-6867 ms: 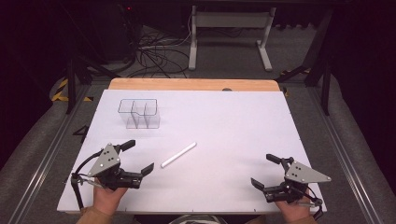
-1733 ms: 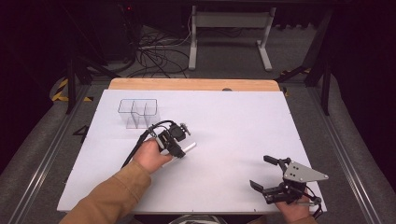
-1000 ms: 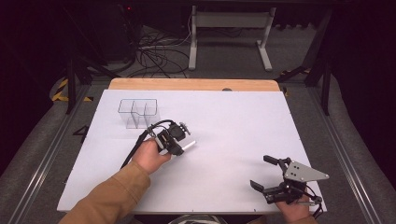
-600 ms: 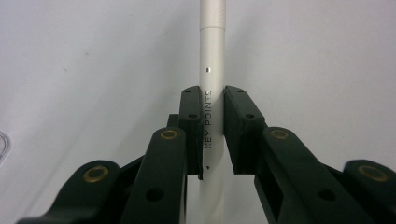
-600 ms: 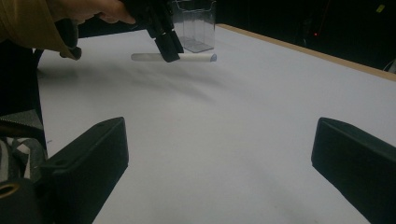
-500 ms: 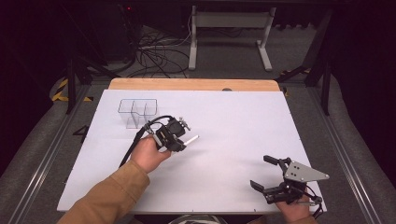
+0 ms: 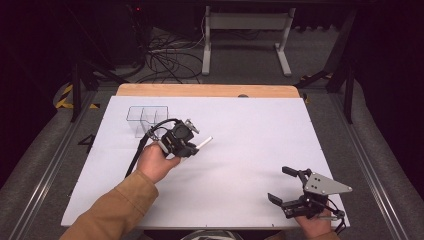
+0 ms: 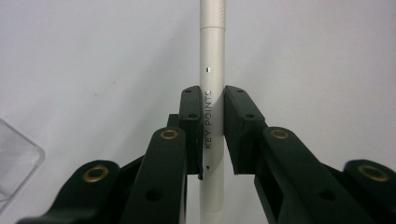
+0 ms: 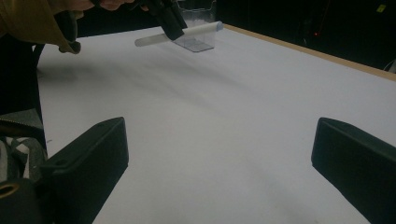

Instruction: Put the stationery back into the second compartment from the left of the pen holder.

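Holding a white pen (image 7: 202, 143) across its barrel, the left gripper (image 7: 186, 145) hangs over the white worktop (image 7: 250, 150) in the high view; the pen's free end sticks out to the gripper's right and slightly away from the person, its long axis roughly level. A clear compartment box (image 7: 145, 117) stands just beyond the gripper, to its left. The right gripper (image 7: 292, 192) rests near the worktop's front edge, jaws spread wide, with nothing between them.

In the left gripper view the pads clamp the pen (image 8: 212, 93) mid-barrel, its axis running straight ahead between them.

In the right gripper view the pen (image 9: 180, 35) hangs clear of the worktop, nearly level.

With a smooth round barrel pinched at one spot, the pen could probably swivel or slide out, or catch the box rim if lowered level.
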`<action>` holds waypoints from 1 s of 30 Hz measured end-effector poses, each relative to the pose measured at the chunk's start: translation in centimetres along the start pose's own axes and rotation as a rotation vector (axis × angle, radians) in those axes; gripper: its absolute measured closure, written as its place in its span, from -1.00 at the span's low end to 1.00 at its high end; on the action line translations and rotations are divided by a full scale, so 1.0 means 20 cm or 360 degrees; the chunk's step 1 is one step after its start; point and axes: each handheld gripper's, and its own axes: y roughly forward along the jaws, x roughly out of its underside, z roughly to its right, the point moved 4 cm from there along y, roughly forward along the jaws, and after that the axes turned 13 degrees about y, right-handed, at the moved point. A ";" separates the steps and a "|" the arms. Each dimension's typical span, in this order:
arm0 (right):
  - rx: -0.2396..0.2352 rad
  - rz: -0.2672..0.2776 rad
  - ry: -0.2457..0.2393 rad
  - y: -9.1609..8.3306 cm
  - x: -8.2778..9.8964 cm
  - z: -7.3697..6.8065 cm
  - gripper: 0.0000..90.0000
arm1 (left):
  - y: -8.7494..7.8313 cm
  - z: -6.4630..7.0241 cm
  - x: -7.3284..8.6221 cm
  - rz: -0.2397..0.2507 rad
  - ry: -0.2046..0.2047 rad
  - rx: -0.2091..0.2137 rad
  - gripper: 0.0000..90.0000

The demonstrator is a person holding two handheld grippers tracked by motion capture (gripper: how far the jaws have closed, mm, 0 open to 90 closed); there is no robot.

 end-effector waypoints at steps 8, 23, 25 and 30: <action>-0.0001 0.0000 -0.0001 0.00 0.00 0.00 -0.90 | -0.11 -0.05 0.00 0.0232 -0.0044 -0.0073 0.74; 0.0000 -0.0002 -0.0004 0.00 0.00 0.00 -0.90 | -0.26 -0.14 0.02 0.0626 -0.0147 -0.0226 0.74; -0.0001 -0.0001 -0.0005 0.00 0.00 0.00 -0.90 | -0.27 -0.15 0.02 0.0648 -0.0152 -0.0242 0.74; -0.0002 0.0000 -0.0004 0.00 0.00 0.00 -0.90 | -0.31 -0.17 0.02 0.0805 -0.0190 -0.0306 0.74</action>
